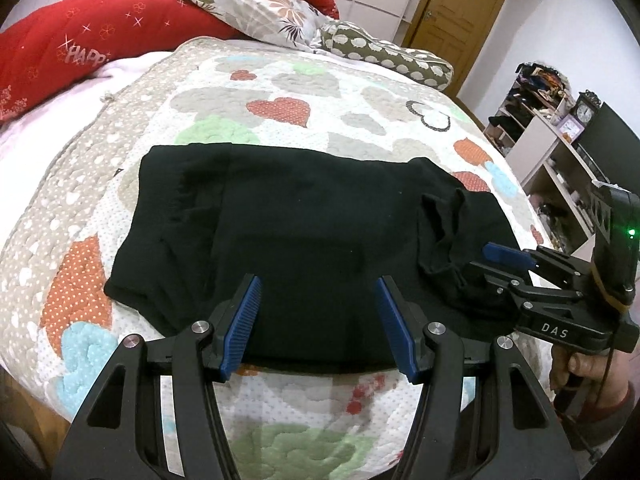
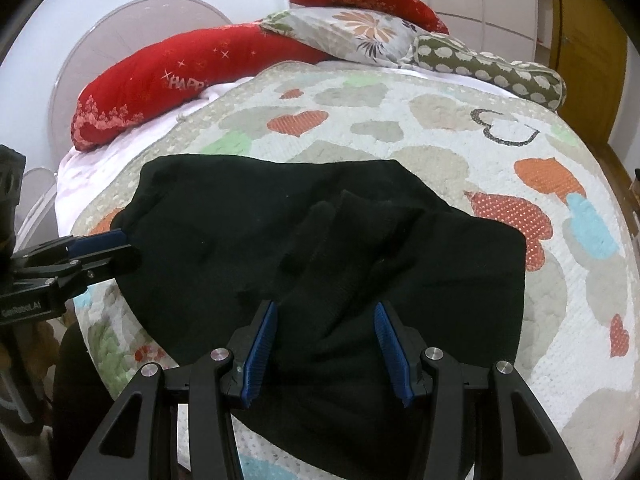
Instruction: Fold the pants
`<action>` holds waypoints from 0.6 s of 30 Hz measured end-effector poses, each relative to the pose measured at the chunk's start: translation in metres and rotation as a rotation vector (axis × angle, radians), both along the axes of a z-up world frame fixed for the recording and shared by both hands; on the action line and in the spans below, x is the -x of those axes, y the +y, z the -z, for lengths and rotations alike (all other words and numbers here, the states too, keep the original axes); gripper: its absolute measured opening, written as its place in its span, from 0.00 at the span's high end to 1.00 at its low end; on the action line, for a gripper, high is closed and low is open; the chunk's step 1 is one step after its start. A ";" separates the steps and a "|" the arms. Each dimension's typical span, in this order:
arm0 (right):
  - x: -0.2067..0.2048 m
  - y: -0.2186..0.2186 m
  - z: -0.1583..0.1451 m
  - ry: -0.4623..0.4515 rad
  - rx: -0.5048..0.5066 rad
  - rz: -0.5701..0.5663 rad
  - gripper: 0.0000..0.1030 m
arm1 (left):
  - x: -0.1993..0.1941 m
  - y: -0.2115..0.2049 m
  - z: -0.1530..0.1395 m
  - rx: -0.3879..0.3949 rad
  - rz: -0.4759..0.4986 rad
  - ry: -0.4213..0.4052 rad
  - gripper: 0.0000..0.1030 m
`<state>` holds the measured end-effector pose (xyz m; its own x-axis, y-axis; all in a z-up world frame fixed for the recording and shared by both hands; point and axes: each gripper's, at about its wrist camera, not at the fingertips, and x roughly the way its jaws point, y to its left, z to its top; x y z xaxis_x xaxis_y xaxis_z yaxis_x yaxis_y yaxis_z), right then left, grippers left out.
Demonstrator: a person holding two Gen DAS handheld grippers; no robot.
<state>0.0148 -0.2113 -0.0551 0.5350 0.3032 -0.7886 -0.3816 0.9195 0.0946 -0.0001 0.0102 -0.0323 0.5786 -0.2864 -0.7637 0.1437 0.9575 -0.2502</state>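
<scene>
Two red pillows upper left, quilt beneath | black pants folded mid-frame on quilt | left gripper wide open over near hem, empty | right gripper wide open above rumpled pants, empty

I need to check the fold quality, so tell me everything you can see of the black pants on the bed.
The black pants, of soft matte knit-looking fabric, lie folded into a broad, roughly rectangular stack on the heart-patterned quilt. Most of the surface is flat, but the end nearer the right gripper is bunched into raised wrinkles. The left gripper hovers open at the near edge; the right gripper, also open, sits at the rumpled end. Whether either touches the cloth cannot be told.
</scene>
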 end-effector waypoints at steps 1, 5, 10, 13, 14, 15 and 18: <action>0.000 0.000 -0.001 -0.002 0.000 0.002 0.52 | 0.000 0.000 0.000 0.000 0.001 0.002 0.42; 0.000 -0.010 -0.003 -0.008 0.000 0.031 0.52 | -0.002 -0.002 0.003 0.005 0.009 0.011 0.42; -0.005 -0.026 0.004 0.019 -0.029 0.081 0.52 | -0.006 -0.014 0.004 0.027 0.042 0.017 0.31; -0.009 -0.025 0.009 0.029 -0.025 0.084 0.52 | -0.008 -0.020 0.005 0.041 0.062 0.020 0.31; -0.010 -0.024 0.009 0.027 -0.022 0.083 0.52 | -0.008 -0.022 0.005 0.039 0.066 0.023 0.31; -0.011 -0.023 0.010 0.025 -0.018 0.082 0.52 | -0.008 -0.023 0.006 0.033 0.068 0.026 0.31; -0.013 -0.021 0.011 0.025 -0.013 0.082 0.52 | -0.008 -0.024 0.007 0.032 0.066 0.031 0.31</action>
